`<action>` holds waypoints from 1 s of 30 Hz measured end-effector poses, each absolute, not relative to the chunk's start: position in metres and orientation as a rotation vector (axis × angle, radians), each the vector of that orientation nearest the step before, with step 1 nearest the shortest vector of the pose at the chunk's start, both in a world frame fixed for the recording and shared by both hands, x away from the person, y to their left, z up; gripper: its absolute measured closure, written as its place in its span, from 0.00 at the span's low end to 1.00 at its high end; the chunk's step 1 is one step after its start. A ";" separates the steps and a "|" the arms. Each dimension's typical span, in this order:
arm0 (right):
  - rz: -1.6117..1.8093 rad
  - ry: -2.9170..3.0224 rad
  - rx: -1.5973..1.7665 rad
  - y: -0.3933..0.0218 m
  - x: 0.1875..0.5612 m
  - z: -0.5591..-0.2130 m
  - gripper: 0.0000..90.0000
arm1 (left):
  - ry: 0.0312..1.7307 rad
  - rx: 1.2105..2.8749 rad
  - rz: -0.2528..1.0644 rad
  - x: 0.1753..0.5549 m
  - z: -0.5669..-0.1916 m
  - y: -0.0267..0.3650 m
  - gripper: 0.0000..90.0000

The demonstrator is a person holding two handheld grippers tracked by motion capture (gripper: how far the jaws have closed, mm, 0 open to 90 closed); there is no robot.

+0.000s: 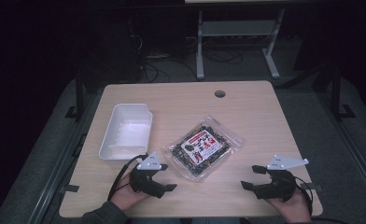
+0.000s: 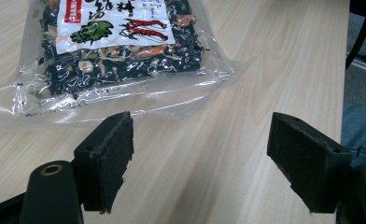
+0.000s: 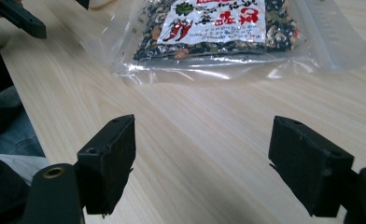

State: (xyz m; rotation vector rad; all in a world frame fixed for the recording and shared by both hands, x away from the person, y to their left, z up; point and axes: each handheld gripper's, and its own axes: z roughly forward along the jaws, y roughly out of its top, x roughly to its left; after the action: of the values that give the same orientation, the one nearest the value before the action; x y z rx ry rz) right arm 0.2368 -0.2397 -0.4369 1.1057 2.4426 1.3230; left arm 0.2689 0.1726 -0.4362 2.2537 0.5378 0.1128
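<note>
A clear plastic bag of dark dried food with a white and red label lies flat at the middle of the wooden table. My left gripper rests near the front edge, just left of the bag, jaws open and empty. In the left gripper view the bag lies just beyond the open left gripper. My right gripper sits at the front right, open and empty, pointing left toward the bag. The right gripper view has the bag farther off past the right gripper.
A white rectangular tray stands empty at the table's left, behind my left gripper. A round cable hole is near the far edge. The other gripper's jaw shows at top left of the right gripper view. Dark floor and table legs lie beyond.
</note>
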 end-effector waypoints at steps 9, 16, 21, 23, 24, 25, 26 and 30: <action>1.334 2.436 1.133 -0.234 0.253 -0.437 0.23 | 0.553 2.255 0.099 0.274 -0.438 0.166 0.27; 1.342 2.418 1.188 -0.236 0.270 -0.433 0.22 | 0.553 2.264 0.111 0.278 -0.439 0.162 0.29; 1.344 2.388 1.210 -0.240 0.279 -0.428 0.22 | 0.552 2.269 0.113 0.279 -0.439 0.158 0.30; 1.344 2.368 1.236 -0.243 0.289 -0.426 0.22 | 0.548 2.273 0.116 0.280 -0.439 0.158 0.31; 1.343 2.362 1.248 -0.244 0.293 -0.426 0.22 | 0.551 2.272 0.117 0.281 -0.439 0.157 0.31; 1.343 2.362 1.248 -0.244 0.293 -0.426 0.22 | 0.551 2.272 0.117 0.281 -0.439 0.157 0.31; 1.341 2.352 1.277 -0.246 0.301 -0.426 0.22 | 0.555 2.270 0.116 0.282 -0.439 0.156 0.31; 1.322 2.338 1.323 -0.247 0.315 -0.427 0.22 | 0.552 2.278 0.124 0.283 -0.440 0.156 0.33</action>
State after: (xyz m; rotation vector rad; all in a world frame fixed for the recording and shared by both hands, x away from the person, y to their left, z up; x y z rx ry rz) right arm 0.3149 -0.2472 -0.4272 1.3226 2.3385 1.3216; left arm 0.2829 0.1563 -0.4402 2.2782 0.5519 0.1237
